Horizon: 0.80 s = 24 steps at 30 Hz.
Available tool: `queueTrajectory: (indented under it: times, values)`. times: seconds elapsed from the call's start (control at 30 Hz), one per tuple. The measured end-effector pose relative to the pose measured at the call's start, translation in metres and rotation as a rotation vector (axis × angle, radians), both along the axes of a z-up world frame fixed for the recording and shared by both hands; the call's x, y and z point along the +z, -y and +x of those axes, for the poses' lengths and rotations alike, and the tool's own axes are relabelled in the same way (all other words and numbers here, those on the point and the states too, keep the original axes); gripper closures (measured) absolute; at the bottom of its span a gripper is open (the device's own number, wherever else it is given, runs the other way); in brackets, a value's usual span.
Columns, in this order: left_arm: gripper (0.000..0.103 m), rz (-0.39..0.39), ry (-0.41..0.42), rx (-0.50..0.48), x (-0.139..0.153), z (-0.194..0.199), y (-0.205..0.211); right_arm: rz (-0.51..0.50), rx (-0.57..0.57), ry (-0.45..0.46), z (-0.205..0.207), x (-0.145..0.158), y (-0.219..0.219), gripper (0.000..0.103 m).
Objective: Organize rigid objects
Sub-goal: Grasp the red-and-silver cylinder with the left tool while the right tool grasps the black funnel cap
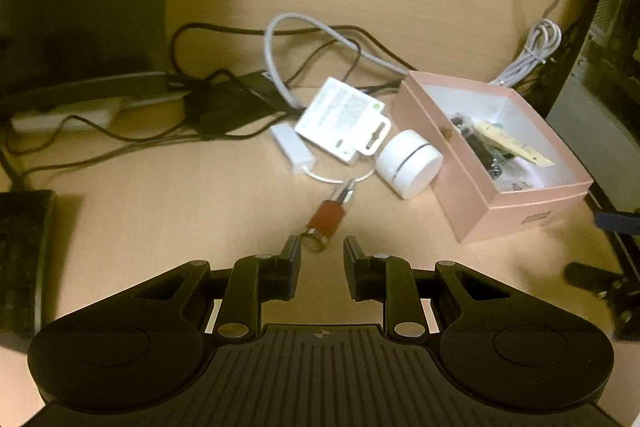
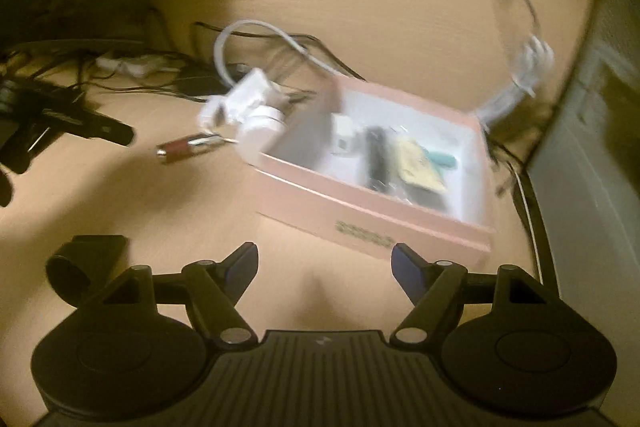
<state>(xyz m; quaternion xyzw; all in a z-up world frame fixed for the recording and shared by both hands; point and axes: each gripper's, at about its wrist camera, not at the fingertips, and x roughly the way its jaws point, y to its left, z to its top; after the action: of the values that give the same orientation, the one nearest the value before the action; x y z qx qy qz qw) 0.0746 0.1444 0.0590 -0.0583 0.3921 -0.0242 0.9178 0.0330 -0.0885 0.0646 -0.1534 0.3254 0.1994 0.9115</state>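
2 cables (image 1: 320, 39) tangle behind the pink box (image 1: 480, 187), beside the white puck (image 1: 408, 163).

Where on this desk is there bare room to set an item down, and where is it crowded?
Bare wood lies between the left gripper, the keyboard and the pink box, and behind the cable tangle. Crowded: the red-barrelled plug, white jar and white packet cluster beside the box.

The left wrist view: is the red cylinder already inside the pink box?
No. The red cylinder lies on the desk outside the pink box, just ahead of the open left gripper.
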Motion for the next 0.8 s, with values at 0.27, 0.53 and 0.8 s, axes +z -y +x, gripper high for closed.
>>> queueTrajectory:
  times: [0.27, 0.53, 0.8]
  values:
    - [0.076, 0.115, -0.106, -0.077, -0.02, 0.06, 0.017, -0.001, 0.053, -0.01, 0.018, 0.004, -0.056, 0.029]
    - [0.073, 0.139, -0.153, -0.1, -0.04, 0.079, 0.021, 0.141, 0.148, -0.148, -0.006, 0.005, -0.042, 0.028]
    - [0.079, 0.086, -0.146, -0.089, -0.039, 0.068, 0.002, 0.104, 0.425, -0.101, -0.056, 0.012, -0.083, 0.018]
